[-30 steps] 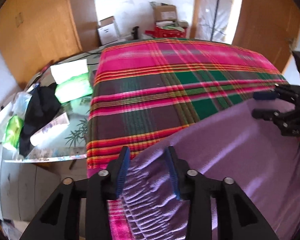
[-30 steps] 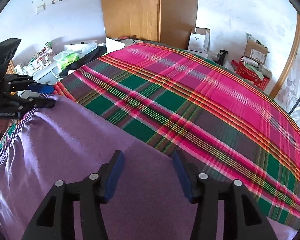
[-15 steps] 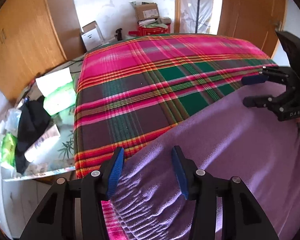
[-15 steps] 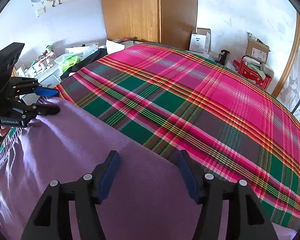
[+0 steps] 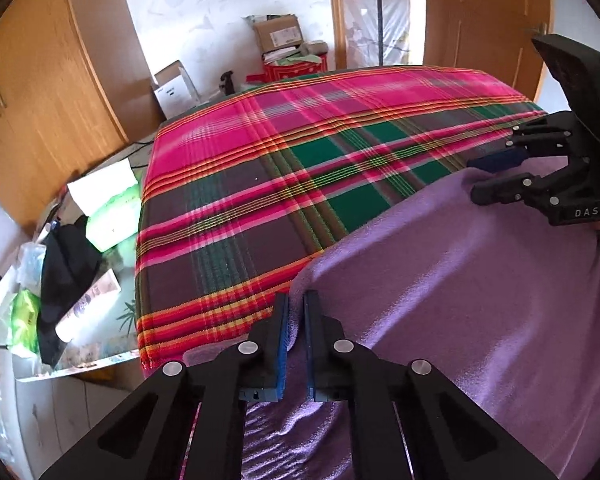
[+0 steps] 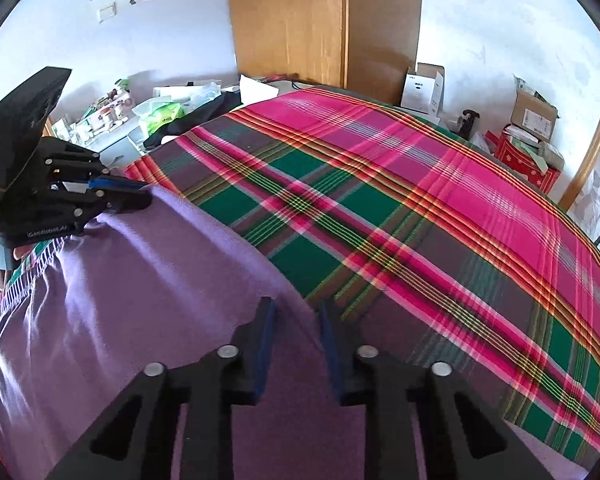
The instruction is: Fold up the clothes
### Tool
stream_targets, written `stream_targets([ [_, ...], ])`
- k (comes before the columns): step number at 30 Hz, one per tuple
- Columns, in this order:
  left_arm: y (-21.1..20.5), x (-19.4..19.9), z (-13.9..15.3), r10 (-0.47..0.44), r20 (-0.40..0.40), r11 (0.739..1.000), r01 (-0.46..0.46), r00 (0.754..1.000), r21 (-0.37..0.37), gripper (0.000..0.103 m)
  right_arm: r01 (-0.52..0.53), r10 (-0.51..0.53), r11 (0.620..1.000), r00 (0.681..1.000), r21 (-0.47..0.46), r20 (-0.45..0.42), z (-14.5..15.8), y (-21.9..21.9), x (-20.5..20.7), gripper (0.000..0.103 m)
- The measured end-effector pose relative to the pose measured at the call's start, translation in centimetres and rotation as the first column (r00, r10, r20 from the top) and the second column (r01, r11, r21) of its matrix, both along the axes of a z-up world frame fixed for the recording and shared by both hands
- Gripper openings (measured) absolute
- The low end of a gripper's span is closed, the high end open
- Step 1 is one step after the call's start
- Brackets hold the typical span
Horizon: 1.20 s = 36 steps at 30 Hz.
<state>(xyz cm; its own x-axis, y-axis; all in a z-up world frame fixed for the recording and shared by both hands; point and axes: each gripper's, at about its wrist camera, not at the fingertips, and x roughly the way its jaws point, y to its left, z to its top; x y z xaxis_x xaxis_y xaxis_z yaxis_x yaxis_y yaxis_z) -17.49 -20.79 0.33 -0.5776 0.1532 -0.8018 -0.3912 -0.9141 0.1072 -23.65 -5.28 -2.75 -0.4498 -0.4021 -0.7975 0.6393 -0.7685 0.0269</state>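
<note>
A purple fleece garment [image 5: 460, 300] [image 6: 140, 280] lies spread over the near part of a pink, green and brown plaid bedspread [image 5: 280, 180] [image 6: 380, 200]. My left gripper [image 5: 296, 300] [image 6: 146, 194] is shut on the garment's far edge near its gathered, ribbed end. My right gripper [image 6: 296, 304] [image 5: 476, 180] straddles the same edge further along. Its jaws are narrowed but still apart, with a ridge of purple cloth between them. The near part of the garment is hidden under the grippers.
A cluttered side table [image 5: 112, 340] left of the bed holds a black cloth [image 5: 64, 264] and green packets [image 5: 116, 216]. Cardboard boxes [image 5: 278, 32] and a white box [image 5: 176, 90] stand by the far wall. A wooden wardrobe [image 6: 324, 20] stands behind the bed.
Both grippers stood wide open over the garment's edge. The left has since shut on the cloth, and the right's jaws have narrowed around it.
</note>
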Motion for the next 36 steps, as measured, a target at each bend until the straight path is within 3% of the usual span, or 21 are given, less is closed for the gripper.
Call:
stream_targets([
  [7, 0.0, 0.5, 0.2, 0.019, -0.021, 1.000, -0.019, 1.000, -0.002, 0.005, 0.035, -0.035, 0.999, 0.999, -0.005, -0.013, 0.4, 0.5, 0.8, 0.006],
  [22, 0.3, 3.4, 2.6, 0.046, -0.104, 0.999, -0.046, 0.993, 0.005, 0.004, 0.062, -0.068, 0.996, 0.992, -0.060, -0.103, 4.4, 1.1, 5.1, 0.004],
  [36, 1.0, 9.3, 5.7, 0.075, -0.184, 0.997, -0.072, 0.980, 0.019, 0.004, 0.048, -0.063, 0.995, 0.982, -0.089, -0.176, 7.9, 2.0, 11.8, 0.004],
])
